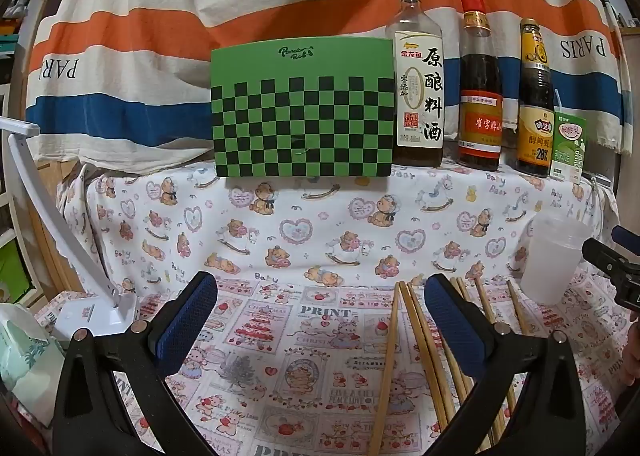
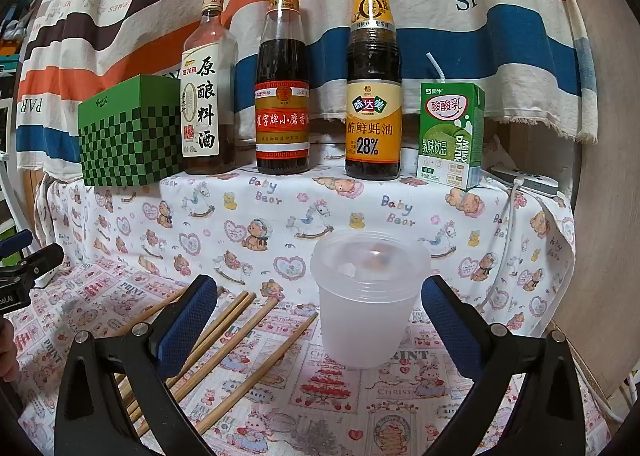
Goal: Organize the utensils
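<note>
Left gripper (image 1: 320, 320) has fingers spread wide, holding nothing; chopsticks (image 1: 416, 340) lie at its five o'clock; right gripper (image 2: 320, 320), fingers likewise apart, faces the upright cup (image 2: 368, 304) at twelve o'clock.

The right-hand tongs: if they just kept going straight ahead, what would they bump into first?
Probably the translucent plastic cup, standing just ahead between the open right tongs, slightly right of centre. Depth is hard to judge.

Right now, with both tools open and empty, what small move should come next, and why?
Probably ease the left tool down onto the nearest of the chopsticks, which lie loose on the cloth while the translucent cup stands upright and empty beside them.
</note>
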`<action>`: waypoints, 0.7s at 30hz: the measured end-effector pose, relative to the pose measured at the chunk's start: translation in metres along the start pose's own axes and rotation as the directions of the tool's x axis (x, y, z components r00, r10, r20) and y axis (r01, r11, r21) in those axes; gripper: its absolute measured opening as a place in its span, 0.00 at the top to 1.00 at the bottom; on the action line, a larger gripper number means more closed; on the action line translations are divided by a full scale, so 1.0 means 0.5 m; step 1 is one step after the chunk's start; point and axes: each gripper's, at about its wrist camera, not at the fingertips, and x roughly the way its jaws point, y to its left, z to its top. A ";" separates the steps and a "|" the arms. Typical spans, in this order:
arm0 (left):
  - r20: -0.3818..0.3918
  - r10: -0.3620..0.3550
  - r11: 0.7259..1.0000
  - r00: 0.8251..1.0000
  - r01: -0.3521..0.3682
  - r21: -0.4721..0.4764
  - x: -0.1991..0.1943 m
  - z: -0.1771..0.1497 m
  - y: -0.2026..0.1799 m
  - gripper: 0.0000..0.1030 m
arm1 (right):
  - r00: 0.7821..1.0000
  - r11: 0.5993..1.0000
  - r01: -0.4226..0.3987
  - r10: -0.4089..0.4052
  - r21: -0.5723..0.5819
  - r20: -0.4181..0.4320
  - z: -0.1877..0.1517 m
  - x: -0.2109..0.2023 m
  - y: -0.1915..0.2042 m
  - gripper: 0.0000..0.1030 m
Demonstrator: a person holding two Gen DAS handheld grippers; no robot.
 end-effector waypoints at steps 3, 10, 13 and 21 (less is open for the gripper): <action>-0.003 -0.003 1.000 1.000 0.003 0.000 0.001 0.000 0.001 0.00 | 1.000 1.000 0.000 0.000 0.001 0.004 0.000 0.000 0.000 0.00; -0.001 0.002 1.000 1.000 -0.002 0.012 0.001 0.000 0.000 0.00 | 1.000 1.000 -0.001 0.001 0.002 0.003 -0.001 0.000 0.000 0.00; -0.001 0.002 1.000 1.000 -0.002 0.012 0.001 0.000 0.000 0.00 | 1.000 1.000 0.000 0.000 0.002 0.002 0.000 0.000 0.000 0.00; 0.002 0.001 1.000 1.000 -0.001 0.012 0.001 0.000 0.000 0.00 | 1.000 1.000 -0.002 0.002 0.002 0.002 0.000 0.000 0.000 0.00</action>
